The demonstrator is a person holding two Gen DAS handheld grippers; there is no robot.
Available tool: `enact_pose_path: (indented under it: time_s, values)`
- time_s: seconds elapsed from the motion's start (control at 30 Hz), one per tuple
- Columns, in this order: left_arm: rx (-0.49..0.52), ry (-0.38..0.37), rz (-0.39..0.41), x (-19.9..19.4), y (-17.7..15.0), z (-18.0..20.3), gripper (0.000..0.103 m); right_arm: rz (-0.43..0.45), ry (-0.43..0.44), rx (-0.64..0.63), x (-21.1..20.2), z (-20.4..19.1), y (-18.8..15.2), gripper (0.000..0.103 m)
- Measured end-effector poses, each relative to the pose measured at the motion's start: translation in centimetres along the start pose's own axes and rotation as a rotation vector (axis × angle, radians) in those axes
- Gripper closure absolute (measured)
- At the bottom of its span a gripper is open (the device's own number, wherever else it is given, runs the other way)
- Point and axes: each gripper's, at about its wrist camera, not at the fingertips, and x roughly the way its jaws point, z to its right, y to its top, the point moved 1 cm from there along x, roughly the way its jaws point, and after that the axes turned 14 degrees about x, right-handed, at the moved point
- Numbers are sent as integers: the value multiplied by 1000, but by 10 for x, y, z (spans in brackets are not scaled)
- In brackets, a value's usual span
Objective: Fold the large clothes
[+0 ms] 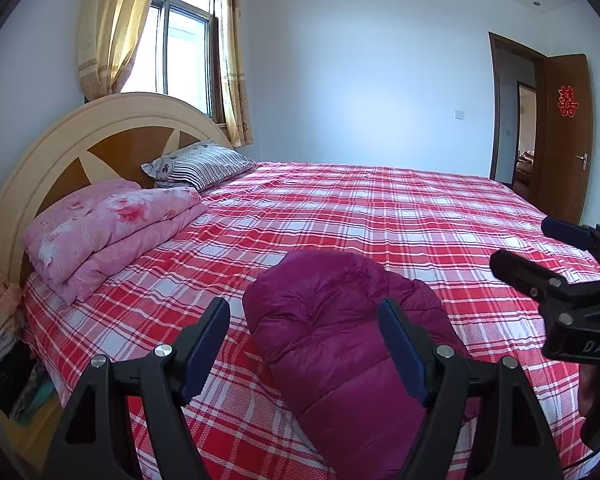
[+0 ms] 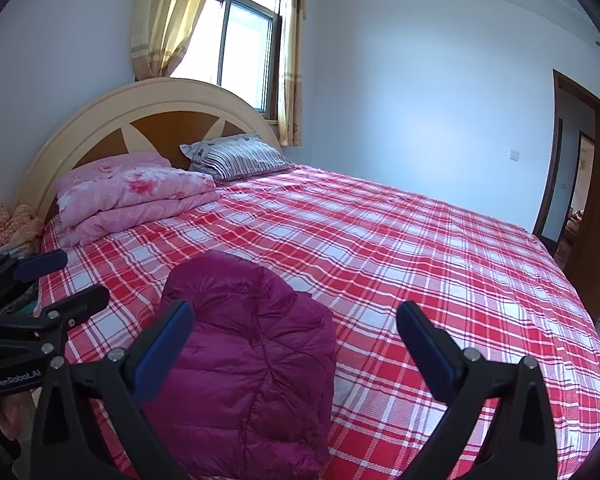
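Note:
A magenta puffer jacket [image 1: 340, 344] lies folded into a narrow bundle on the red plaid bed [image 1: 380, 216], near the front edge. It also shows in the right wrist view [image 2: 252, 352]. My left gripper [image 1: 304, 316] is open and empty, held above the jacket. My right gripper [image 2: 296, 320] is open and empty, with its left finger over the jacket. The right gripper also shows at the right edge of the left wrist view [image 1: 540, 248], and the left gripper shows at the left edge of the right wrist view [image 2: 72, 276].
A folded pink floral quilt [image 1: 108, 228] and a striped pillow [image 1: 200, 164] lie by the wooden headboard [image 1: 100, 128]. A pile of clothes [image 1: 0, 320] sits beside the bed on the left. An open brown door [image 1: 564, 136] stands at the far right.

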Motion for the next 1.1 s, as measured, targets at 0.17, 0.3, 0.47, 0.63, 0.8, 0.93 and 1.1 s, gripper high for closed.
enact_pose_path:
  time_s: [0.17,0.3,0.47,0.63,0.8,0.93,1.1]
  values:
    - [9,2,-3,-1,0,3,26,11,6,2,-6,0,1,0]
    - [8,7,-5,-1,2,3,26,11,8,7,-7,1,0,0]
    - [13,8,-1,-3,3,2,26,9,11,19,-8,4,-1,0]
    - [12,5,-24,1,1,2,25,11,19,16,-8,2,-2,0]
    - [1,8,-30,2,0,-1,25,9,22,12,-9,1,-4,0]
    - [-3,5,-37,5,-1,-2,25,6,27,13,-9,0,-5,0]
    - [-25,22,-53,9,-2,-5,9,5,30,11,-9,-1,-6,0]
